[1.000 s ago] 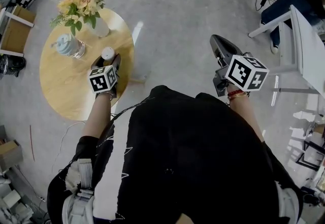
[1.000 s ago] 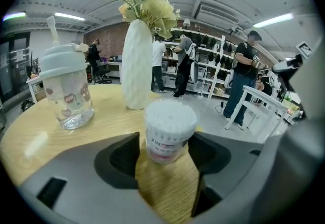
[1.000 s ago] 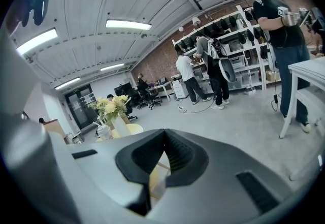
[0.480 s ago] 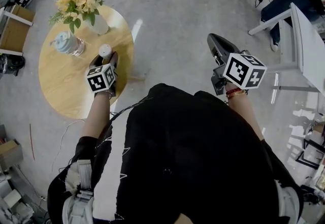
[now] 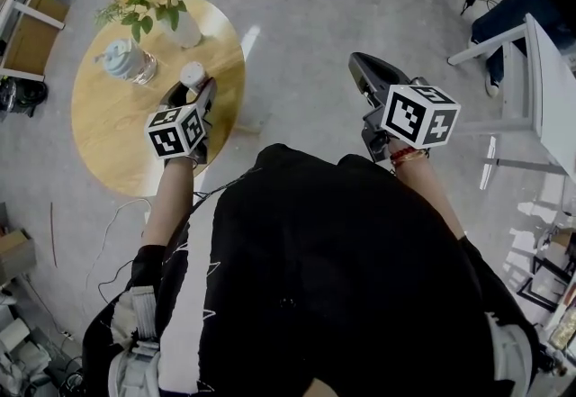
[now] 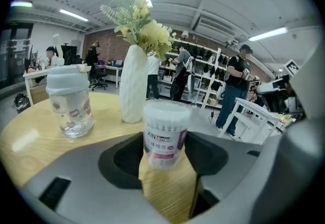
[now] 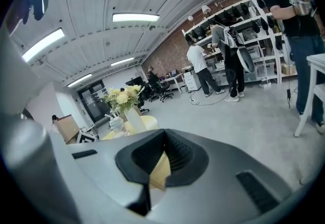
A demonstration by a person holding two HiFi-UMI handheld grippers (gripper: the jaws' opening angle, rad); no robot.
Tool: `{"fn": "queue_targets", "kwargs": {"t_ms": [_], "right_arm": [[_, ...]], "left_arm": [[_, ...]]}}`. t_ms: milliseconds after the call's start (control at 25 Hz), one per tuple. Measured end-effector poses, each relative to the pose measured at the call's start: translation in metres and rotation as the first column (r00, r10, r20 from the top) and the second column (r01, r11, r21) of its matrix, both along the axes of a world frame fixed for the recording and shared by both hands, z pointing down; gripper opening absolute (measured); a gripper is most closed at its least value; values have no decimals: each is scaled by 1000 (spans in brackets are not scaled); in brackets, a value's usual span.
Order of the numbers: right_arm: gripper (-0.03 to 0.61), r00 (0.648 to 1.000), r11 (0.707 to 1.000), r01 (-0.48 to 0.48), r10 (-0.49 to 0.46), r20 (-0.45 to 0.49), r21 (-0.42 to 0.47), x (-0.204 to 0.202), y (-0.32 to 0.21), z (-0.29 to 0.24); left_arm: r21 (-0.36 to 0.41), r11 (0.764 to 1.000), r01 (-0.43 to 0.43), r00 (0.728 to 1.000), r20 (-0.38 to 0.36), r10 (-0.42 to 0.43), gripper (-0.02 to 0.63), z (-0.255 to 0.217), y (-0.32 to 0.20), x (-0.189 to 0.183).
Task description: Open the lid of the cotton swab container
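The tub [image 6: 163,134] stands up straight on the round table [image 5: 108,134], near the edge by the person. Its long way goes up & down, w/ the lid [image 6: 166,107] on top. The lid is on, not open yet.

The L gripper [image 5: 193,91] is right at the tub. Its jaws stand wide, one on each side of the tub, low down. The pads look like they touch both sides, so I think it has hold of the tub to keep it in place.

The R gripper [image 5: 363,73] is well off to the right, over the floor [image 5: 297,17], not over the table. Its jaws are squeezed together w/ nothing in them.

The main thing: the lid sits free above the L jaws, & it lies to the left of the R gripper. L is the near one, but it is busy. I think R has to come across to the left, take the lid & pull it up along the tub's long way.

Count: 1 tub, 1 lid, 1 vase [image 5: 184,31] w/ flowers, 1 cup [image 5: 124,60] w/ a blue top, 1 table, 2 grippers. Vase & cup stand past the tub, apart from it.
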State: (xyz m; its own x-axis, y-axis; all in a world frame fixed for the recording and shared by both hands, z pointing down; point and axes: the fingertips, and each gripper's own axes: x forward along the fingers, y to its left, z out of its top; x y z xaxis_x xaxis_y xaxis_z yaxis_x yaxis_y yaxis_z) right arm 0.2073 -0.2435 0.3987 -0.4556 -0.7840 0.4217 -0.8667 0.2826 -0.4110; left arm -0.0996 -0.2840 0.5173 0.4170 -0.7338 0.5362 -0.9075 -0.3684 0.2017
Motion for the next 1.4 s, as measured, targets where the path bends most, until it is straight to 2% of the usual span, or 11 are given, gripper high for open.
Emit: {"fn": "queue_targets", "kwargs": {"t_ms": [240,400,600,720,880,1080,1160,1400], "right_arm": [[6,995,995,101,-101,26,11,-41,-11,2],[94,980,982,190,-191,51,18,-67,-12,2],[135,952,956,288,-292,90,52,-100,-9,-8],[177,932,936,341,-348,102,82,-116,-5,-18],[199,910,909,397,-408,78,124,-128,2,-31],[213,889,878,446,-458,32,172,-137,9,-44],[215,882,870,459,-471,30,182,-140,10,-47],[231,860,847,494,-510,36,197,-152,15,-48]], "left_arm": [[40,998,-46,999,-26,47,265,-33,4,18],[53,997,-58,998,-21,60,265,-56,10,28],[53,987,-154,987,-37,156,265,-80,20,57],[37,973,-227,973,-41,229,265,-89,30,77],[27,949,-314,949,-21,315,265,-97,41,100],[41,905,-423,906,50,421,265,-100,51,117],[39,895,-445,895,56,443,265,-100,53,122],[37,884,-466,884,51,464,265,-101,56,134]]}}
